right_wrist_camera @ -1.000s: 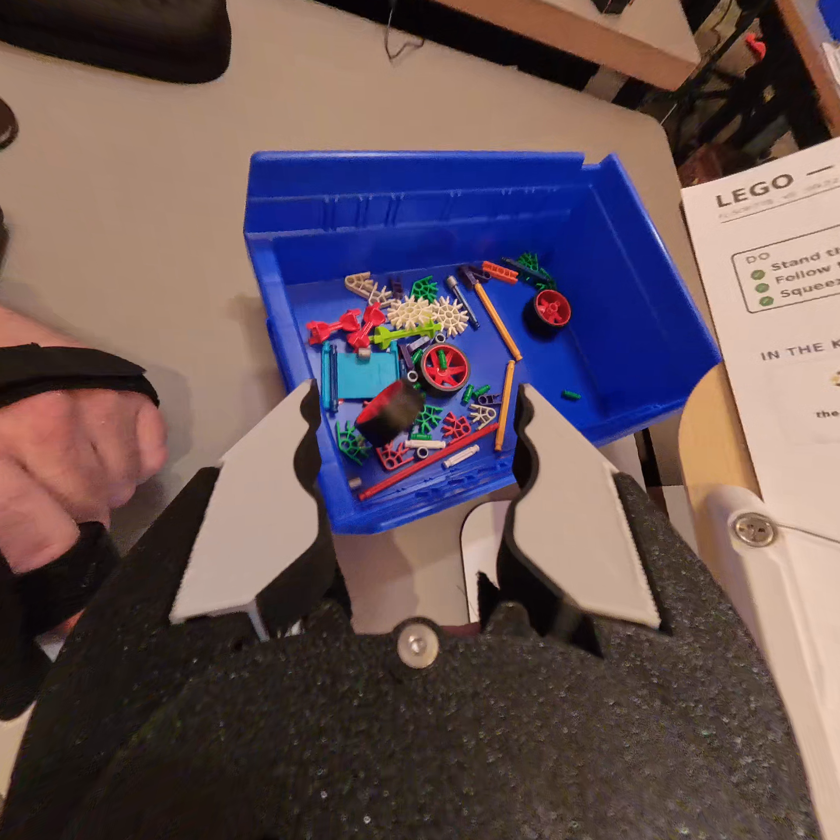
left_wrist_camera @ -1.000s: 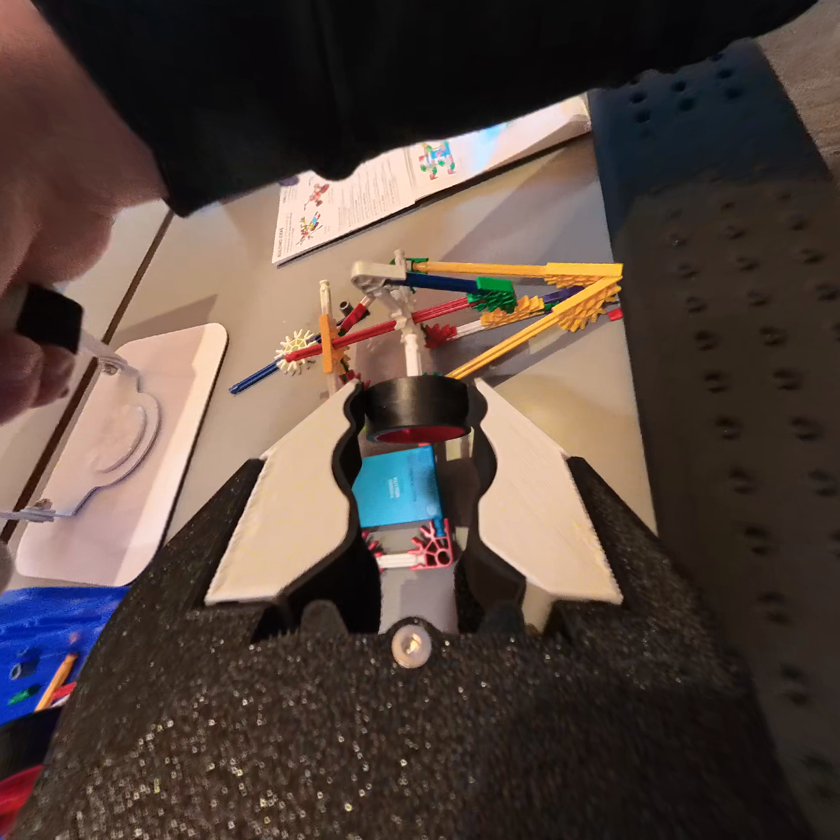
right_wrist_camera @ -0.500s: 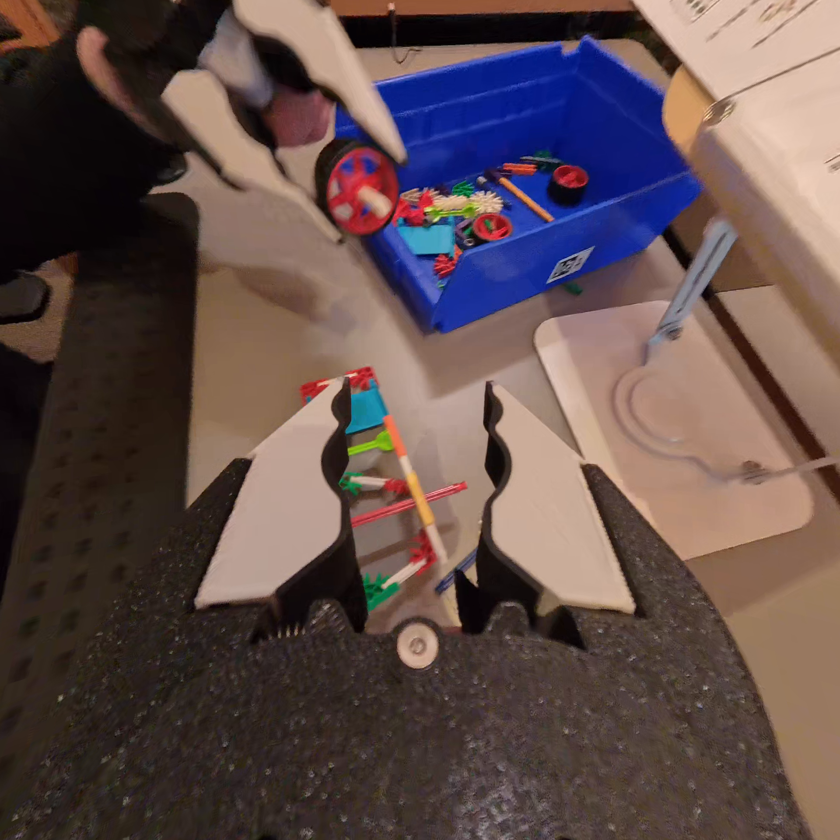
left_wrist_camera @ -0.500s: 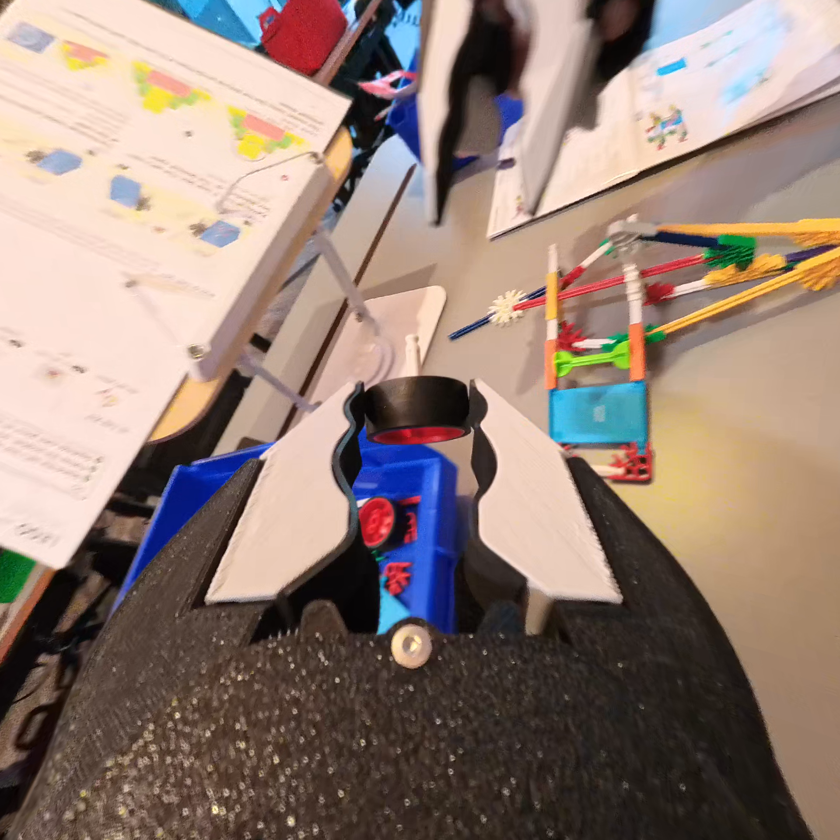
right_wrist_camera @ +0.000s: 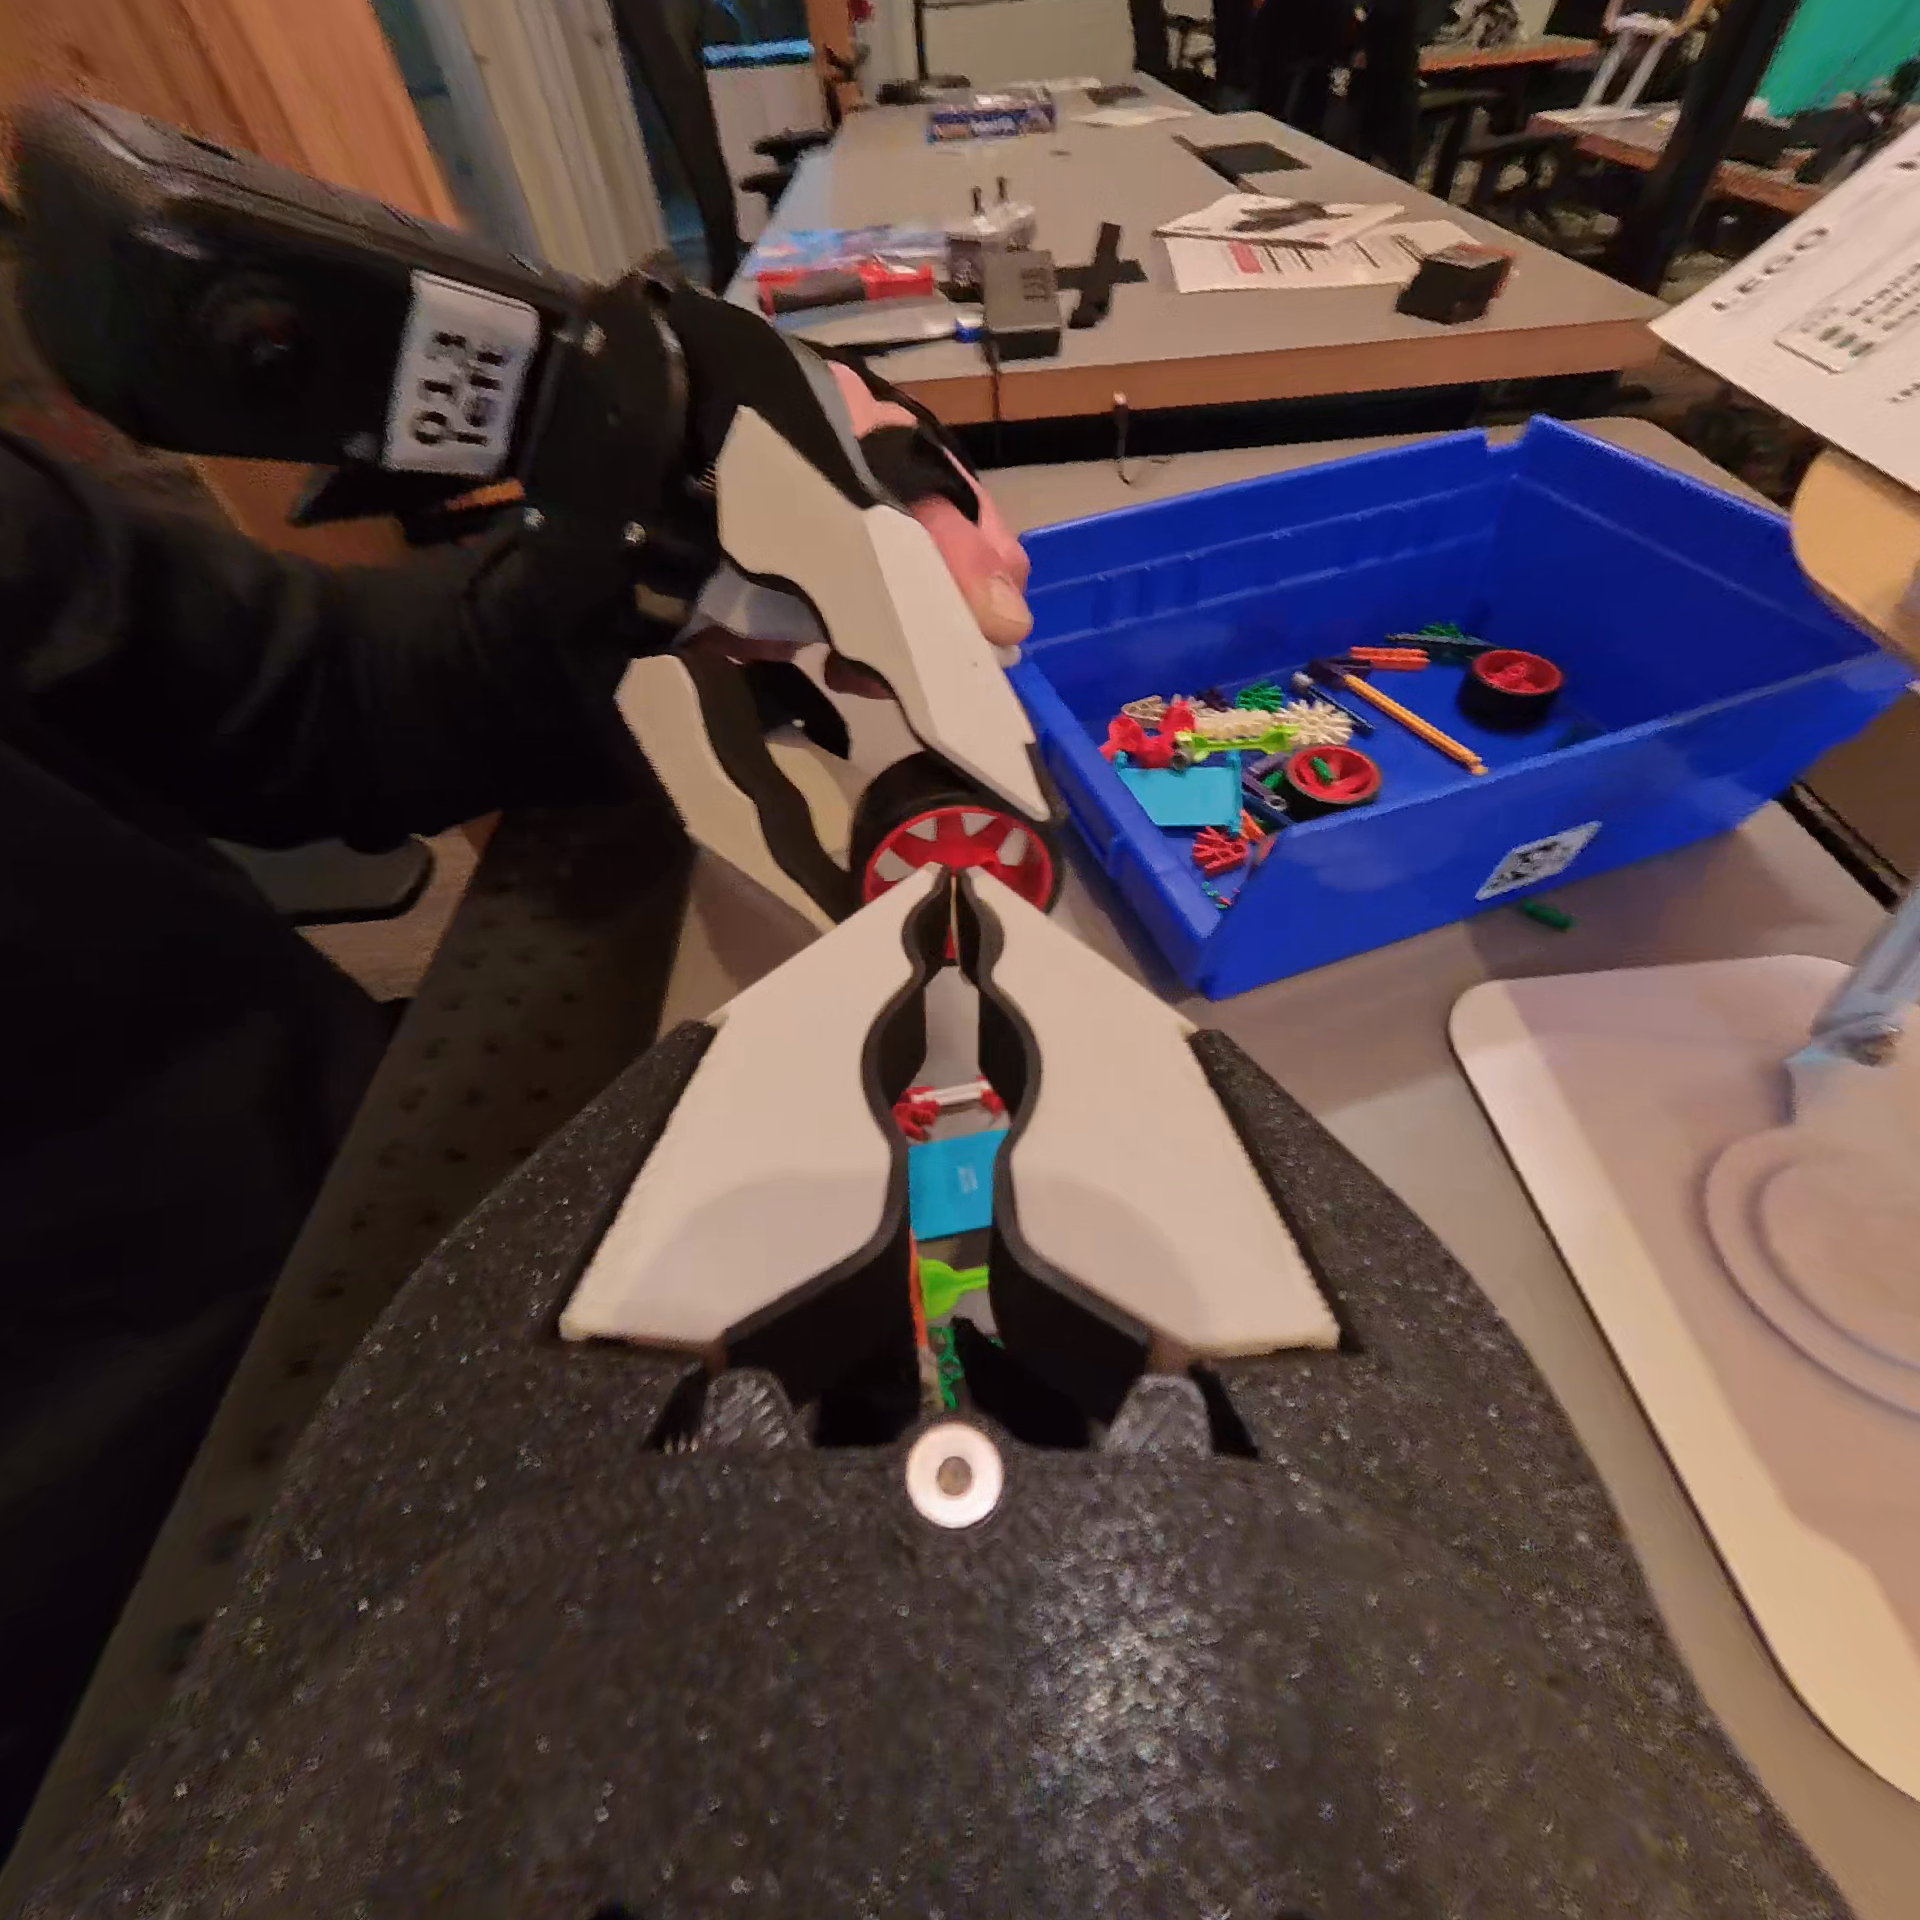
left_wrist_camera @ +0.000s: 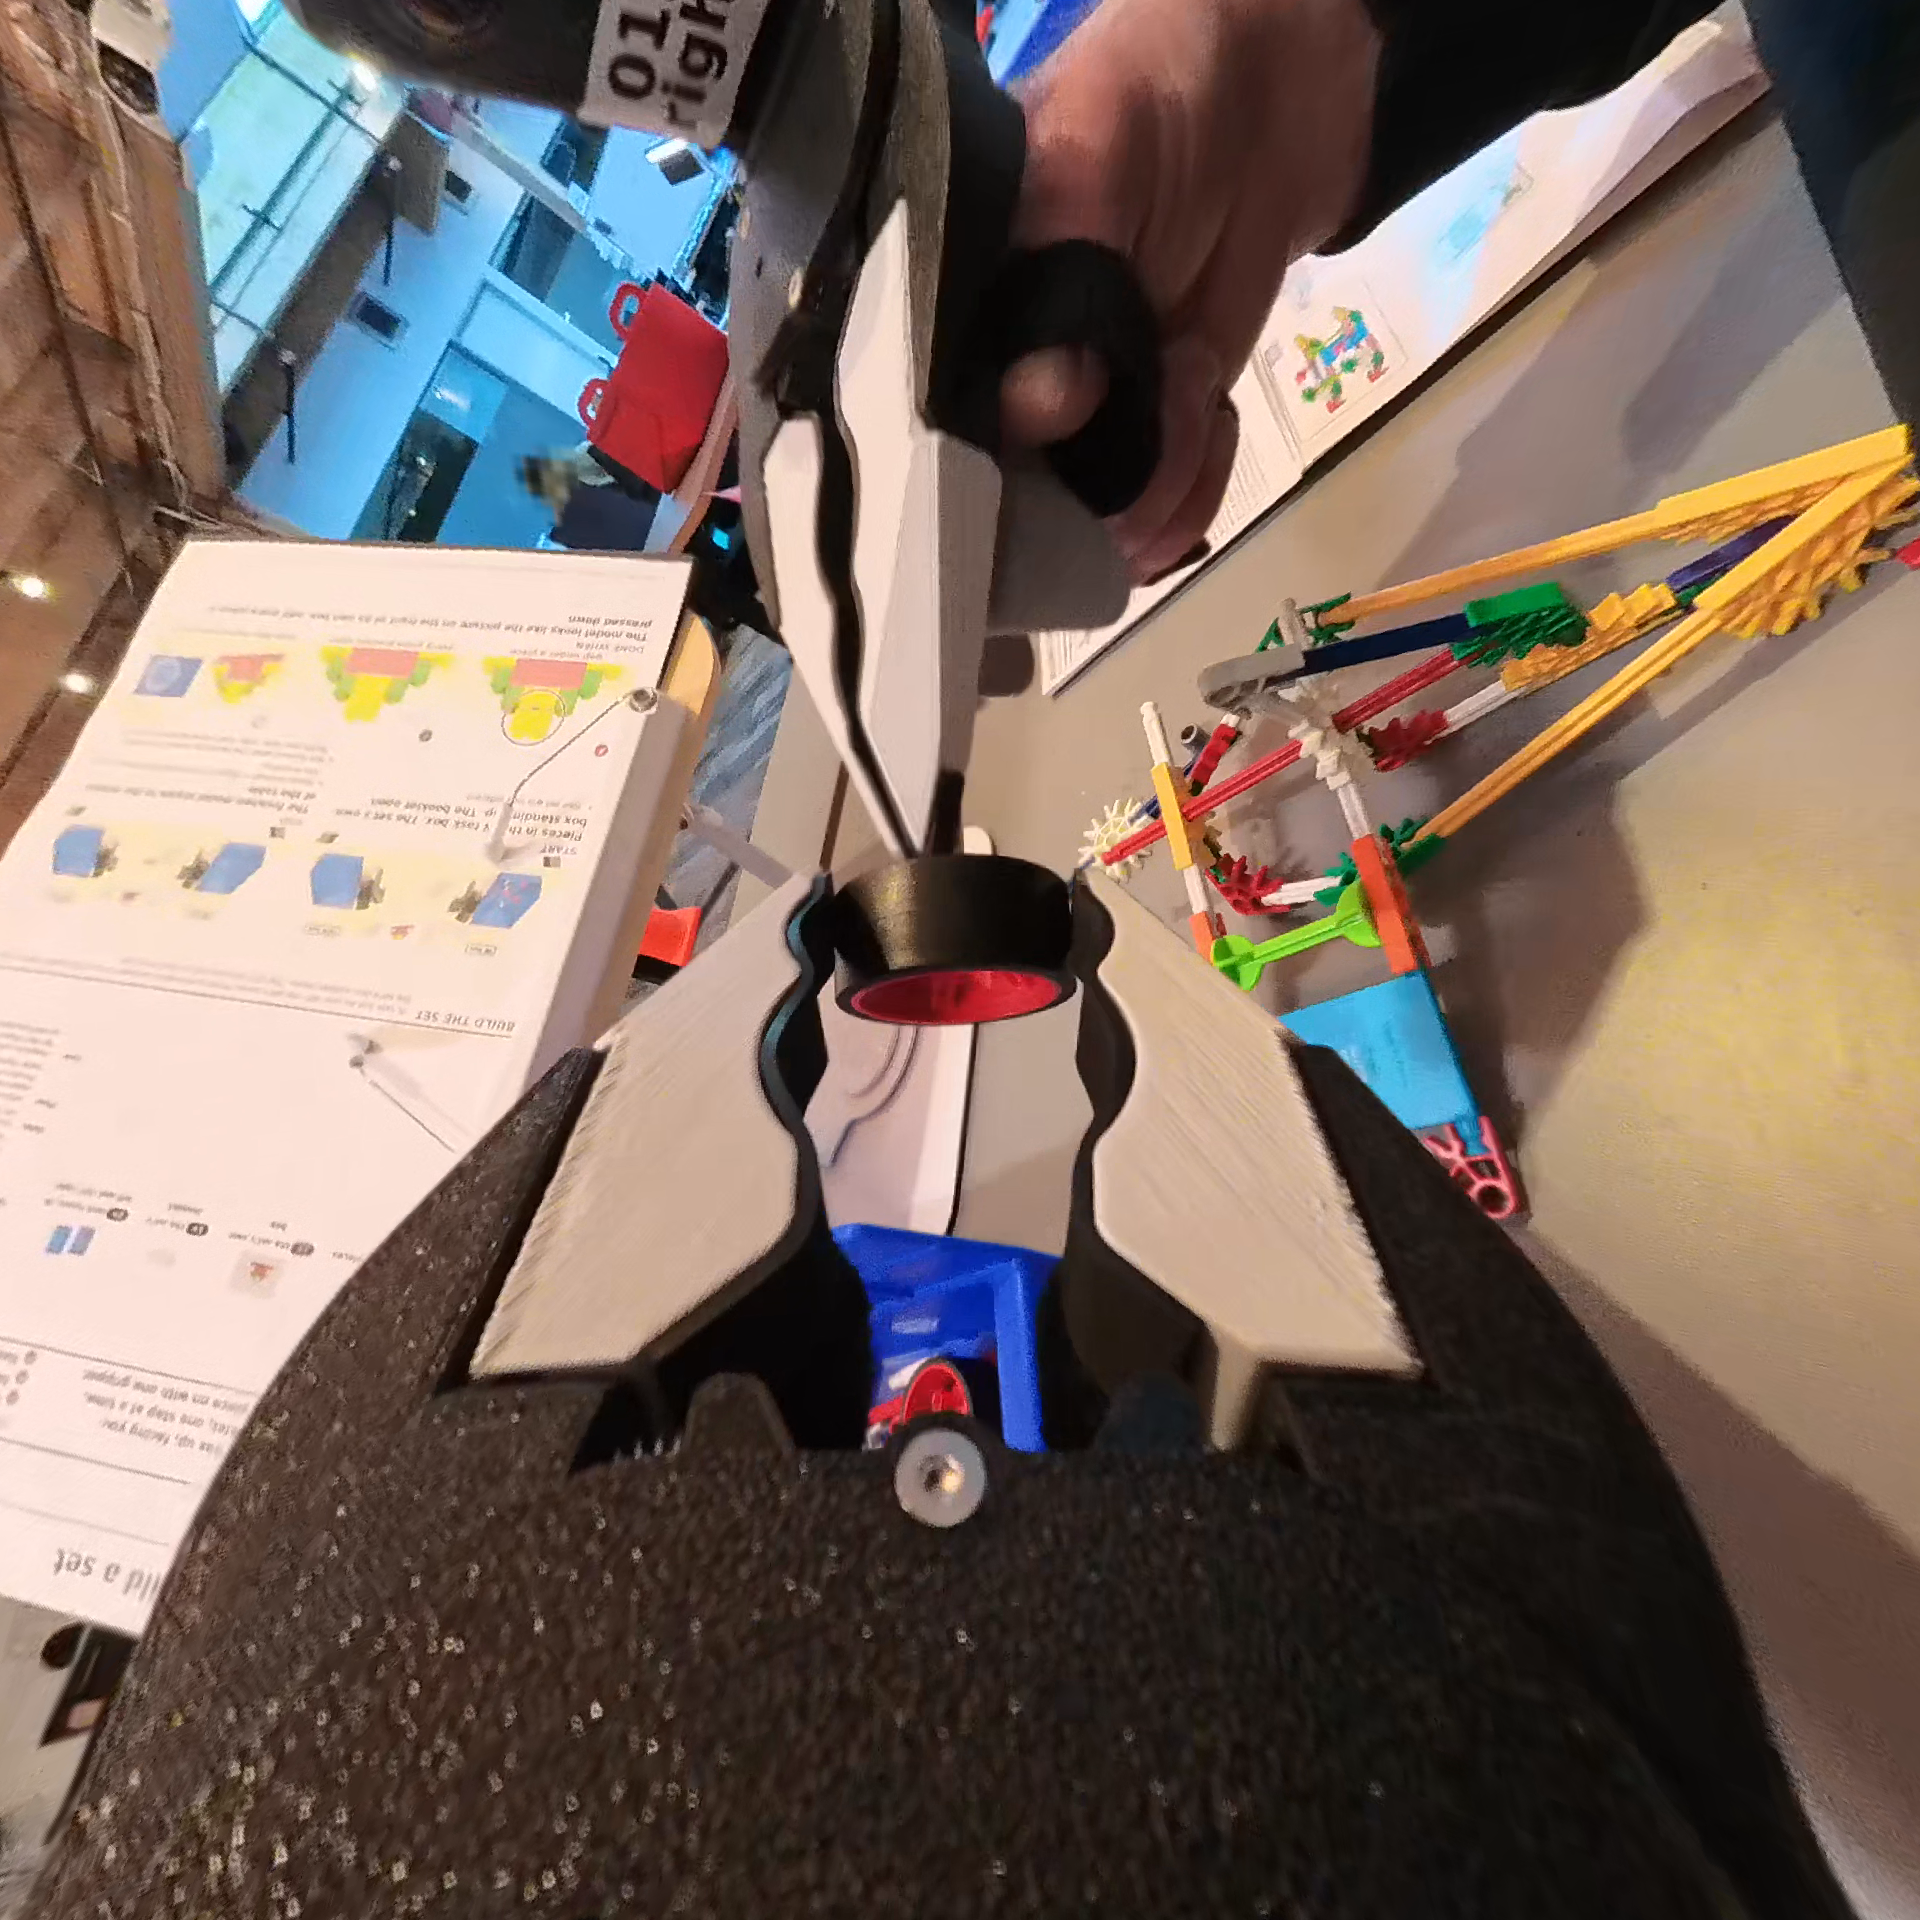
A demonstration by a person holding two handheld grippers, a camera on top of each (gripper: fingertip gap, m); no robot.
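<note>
Left hand-held gripper (left_wrist_camera: pixel 954 904) clamps a black rubber wheel with a red plastic hub (left_wrist_camera: pixel 954 940), held in the air above the grey desk (left_wrist_camera: pixel 1683 1039).
Right hand-held gripper (right_wrist_camera: pixel 952 883), fingers nearly together, tips at the hub; whether it pinches anything, can't tell. Colourful rod-and-connector model (left_wrist_camera: pixel 1455 727) lies beside; blue plastic bin (right_wrist_camera: pixel 1455 582) of loose parts sits near.

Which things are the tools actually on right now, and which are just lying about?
In hand:
- wheel, clamped in the left tool
- right tool, tips shut at the wheel's hub; can't tell if it pinches anything

Lying about:
- rod model on the table
- blue bin with loose parts
- instruction sheet on a stand
- booklet
</note>
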